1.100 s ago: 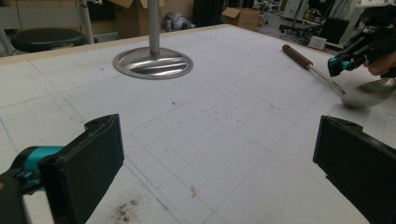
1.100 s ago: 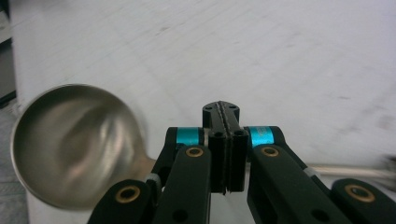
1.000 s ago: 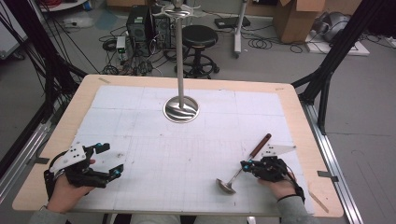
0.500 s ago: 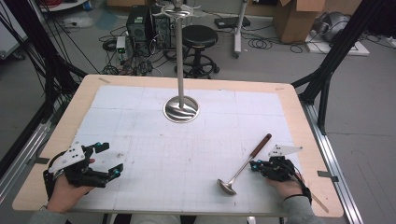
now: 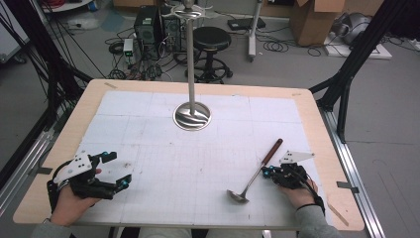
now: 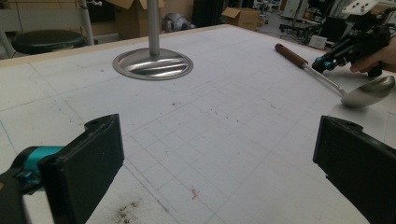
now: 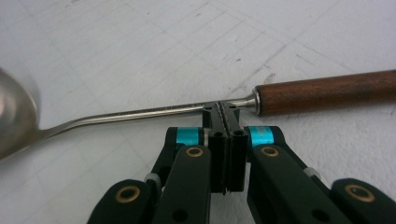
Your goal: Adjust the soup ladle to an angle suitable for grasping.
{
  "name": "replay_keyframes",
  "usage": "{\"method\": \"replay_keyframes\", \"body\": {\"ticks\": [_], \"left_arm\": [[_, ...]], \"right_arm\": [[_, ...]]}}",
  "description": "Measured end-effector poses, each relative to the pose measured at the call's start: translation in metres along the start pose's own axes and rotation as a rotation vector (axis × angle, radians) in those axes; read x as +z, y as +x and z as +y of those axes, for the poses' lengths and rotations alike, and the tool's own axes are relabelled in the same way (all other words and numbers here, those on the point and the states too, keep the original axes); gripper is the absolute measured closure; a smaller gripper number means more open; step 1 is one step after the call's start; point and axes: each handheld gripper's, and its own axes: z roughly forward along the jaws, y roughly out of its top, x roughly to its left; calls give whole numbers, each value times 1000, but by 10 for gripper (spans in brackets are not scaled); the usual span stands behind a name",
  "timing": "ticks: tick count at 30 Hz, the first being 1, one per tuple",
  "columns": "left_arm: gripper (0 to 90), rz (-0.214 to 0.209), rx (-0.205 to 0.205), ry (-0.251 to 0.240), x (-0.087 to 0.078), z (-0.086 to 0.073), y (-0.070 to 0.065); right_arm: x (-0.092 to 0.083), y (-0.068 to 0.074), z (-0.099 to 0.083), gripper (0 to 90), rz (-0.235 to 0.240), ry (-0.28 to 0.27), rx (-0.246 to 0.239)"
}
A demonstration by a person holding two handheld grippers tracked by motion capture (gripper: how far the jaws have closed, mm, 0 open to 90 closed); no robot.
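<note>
A metal ladle [image 5: 256,172] with a brown wooden handle lies slanted on the white gridded mat at the right; its bowl points toward the front edge. My right gripper [image 5: 266,171] is shut, and its closed tips rest against the ladle's steel shaft [image 7: 140,112] just beside the wooden handle. The right gripper [image 7: 223,109] has nothing between its jaws; the shaft runs across in front of them. At the front left, my left gripper [image 5: 119,168] sits low over the mat, open and empty. From the left gripper [image 6: 219,177] I see the ladle [image 6: 327,81] and the right gripper [image 6: 322,63] far off.
A steel stand [image 5: 192,116] with a round base and a tall pole rises from the mat's far middle; its base [image 6: 153,64] shows ahead of the left gripper. The wooden table edge [image 5: 317,124] frames the mat. Stools, cables and boxes lie on the floor beyond.
My right gripper has shifted slightly along the ladle's shaft toward the wooden handle. The ladle and the left gripper have stayed where they were.
</note>
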Motion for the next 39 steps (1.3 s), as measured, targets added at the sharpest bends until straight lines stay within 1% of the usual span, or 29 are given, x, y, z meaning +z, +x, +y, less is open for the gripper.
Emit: {"method": "replay_keyframes", "body": {"ticks": [10,13,15,22,24,28,30,32,33,39], "left_arm": [[24,1,2,5,0,0,0],[24,1,0,7,1,0,0],[24,2,1,8,1,0,0],[24,0,-4,10,1,-1,0],[24,0,-2,16,1,-1,0],[24,-1,-3,12,1,-1,0],[24,2,-4,11,1,-1,0],[24,4,-5,12,1,-1,-1],[24,5,-4,14,1,-1,-1],[24,12,-5,18,0,-2,0]], "right_arm": [[11,1,9,900,-8,-5,-14],[14,2,12,900,-4,-6,-22],[15,2,13,900,-3,-7,-18],[24,5,20,900,9,-2,-34],[26,5,21,900,19,-6,-19],[30,6,25,900,22,-12,-30],[33,8,27,900,33,-7,-41],[35,10,30,900,30,6,-55],[36,11,31,900,25,6,-56],[43,13,36,900,46,0,-63]]}}
